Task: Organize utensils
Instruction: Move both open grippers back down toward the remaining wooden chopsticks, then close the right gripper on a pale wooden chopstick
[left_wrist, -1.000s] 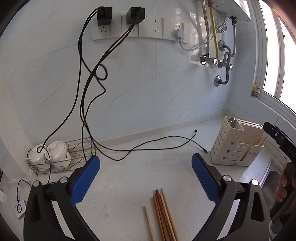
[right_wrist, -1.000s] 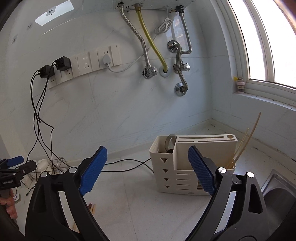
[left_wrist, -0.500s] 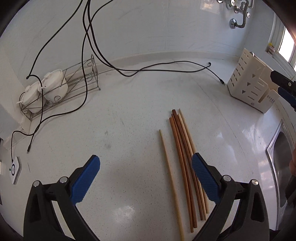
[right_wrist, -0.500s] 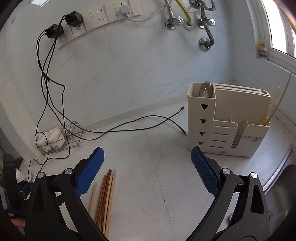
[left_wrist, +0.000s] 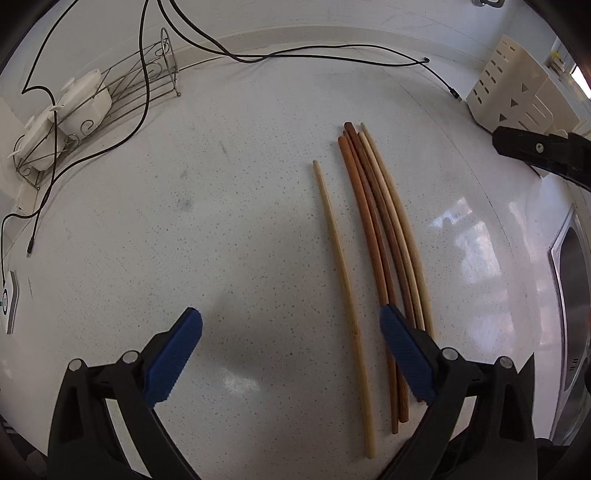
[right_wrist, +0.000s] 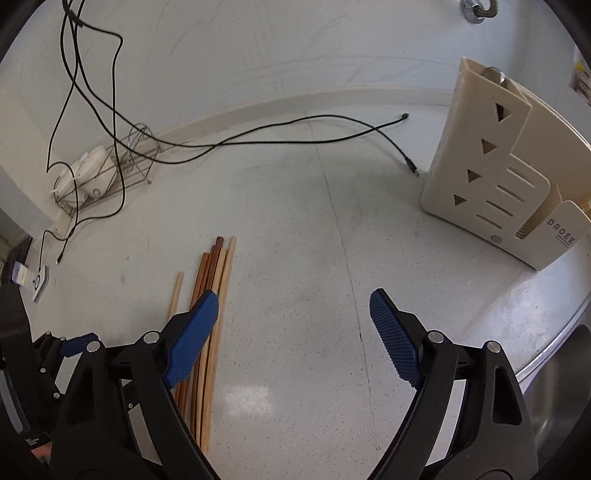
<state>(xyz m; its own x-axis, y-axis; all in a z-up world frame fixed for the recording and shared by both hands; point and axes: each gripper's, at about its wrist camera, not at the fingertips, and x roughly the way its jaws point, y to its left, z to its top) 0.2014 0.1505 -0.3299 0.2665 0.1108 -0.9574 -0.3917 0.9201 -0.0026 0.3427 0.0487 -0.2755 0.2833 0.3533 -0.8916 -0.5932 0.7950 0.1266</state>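
A pale speckled worktop (left_wrist: 229, 229) is shown against a tiled wall; the chopsticks (left_wrist: 380, 236) are laid near its middle, one pale stick (left_wrist: 341, 280) slightly apart, presumably for single pickup; the left gripper (left_wrist: 290, 354) is poised over it, fingers apart and empty; the right gripper (right_wrist: 293, 336) is likewise spread; open surface is left toward the utensil holder (right_wrist: 491, 177), with a sink (left_wrist: 574, 295) edge alongside.

Pale and reddish-brown chopsticks (left_wrist: 384, 236) lie on a white speckled counter (left_wrist: 221, 221) near a cream holder (right_wrist: 491, 166).
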